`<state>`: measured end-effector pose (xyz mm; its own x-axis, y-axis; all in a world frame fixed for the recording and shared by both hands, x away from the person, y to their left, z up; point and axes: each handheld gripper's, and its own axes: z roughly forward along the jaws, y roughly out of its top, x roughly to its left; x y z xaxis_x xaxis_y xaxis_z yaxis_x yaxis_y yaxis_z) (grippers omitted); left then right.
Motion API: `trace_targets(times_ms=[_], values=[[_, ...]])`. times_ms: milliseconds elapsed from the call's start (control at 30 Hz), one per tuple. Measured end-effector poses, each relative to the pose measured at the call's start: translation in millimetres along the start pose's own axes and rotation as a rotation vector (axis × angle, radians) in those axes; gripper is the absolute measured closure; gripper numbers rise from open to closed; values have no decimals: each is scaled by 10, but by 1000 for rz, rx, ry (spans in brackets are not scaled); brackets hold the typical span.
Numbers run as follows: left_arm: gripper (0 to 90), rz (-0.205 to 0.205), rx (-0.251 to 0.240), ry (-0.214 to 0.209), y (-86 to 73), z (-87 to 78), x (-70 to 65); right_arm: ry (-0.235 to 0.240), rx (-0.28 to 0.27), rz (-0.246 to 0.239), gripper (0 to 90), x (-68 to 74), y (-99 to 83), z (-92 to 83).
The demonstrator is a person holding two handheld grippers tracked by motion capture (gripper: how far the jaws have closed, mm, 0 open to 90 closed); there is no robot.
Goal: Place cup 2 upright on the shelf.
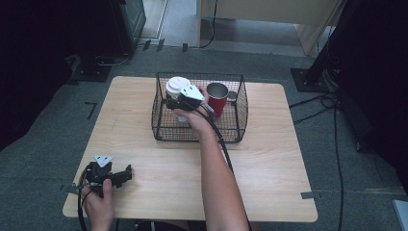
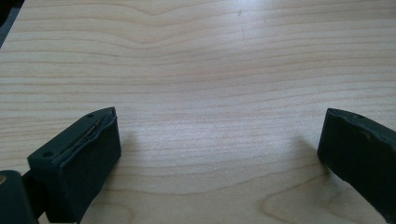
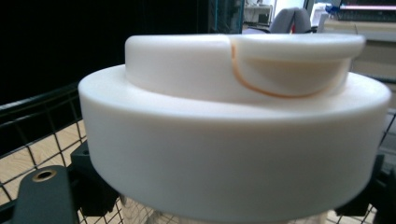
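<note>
- Right gripper (image 1: 172, 103) is seen reaching into the wire basket (image 1: 163, 132), its jaws pinched on the white-lidded cup (image 1: 177, 87) just beneath the wide lid, as is shown close up in the right gripper view (image 3: 233, 140).
- Left gripper (image 1: 126, 174) is rested near the front left corner of the table (image 1: 269, 159), well apart from the basket, with its jaws spread wide and nothing between them; only bare wood is met between the jaws in the left gripper view.
- A slip could be judged likely if the grip is loosened before the cup's base is seated on the basket floor: the cup would be dropped and might be tipped over.
- The red cup (image 1: 217, 98) stands just beside the held cup, to its right in the high view, and could be knocked by the person's hand or the gripper body if the release is made carelessly.
- The basket's rim and mesh could be snagged by the trailing cable when the hand is withdrawn.
- The held cup is kept upright, inside the basket toward its left rear part, directly ahead of the gripper's camera.
</note>
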<state>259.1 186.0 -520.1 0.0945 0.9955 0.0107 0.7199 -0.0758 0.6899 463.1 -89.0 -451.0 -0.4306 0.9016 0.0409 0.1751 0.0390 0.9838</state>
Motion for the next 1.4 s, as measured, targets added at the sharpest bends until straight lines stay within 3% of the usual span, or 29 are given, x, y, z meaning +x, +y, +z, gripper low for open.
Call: trace_targets(times_ms=[367,567,800,1400], values=[[1,-1,0,0,0,0,0,-19,30,8,157,-102,-7,-61],[1,0,0,0,0,0,0,15,55,-24,150,-129,8,-125],[1,2,0,-3,0,0,-1,59,82,-36,18,-185,45,-198],[1,1,-2,-3,0,1,-3,60,18,-59,0,-278,292,-457]])
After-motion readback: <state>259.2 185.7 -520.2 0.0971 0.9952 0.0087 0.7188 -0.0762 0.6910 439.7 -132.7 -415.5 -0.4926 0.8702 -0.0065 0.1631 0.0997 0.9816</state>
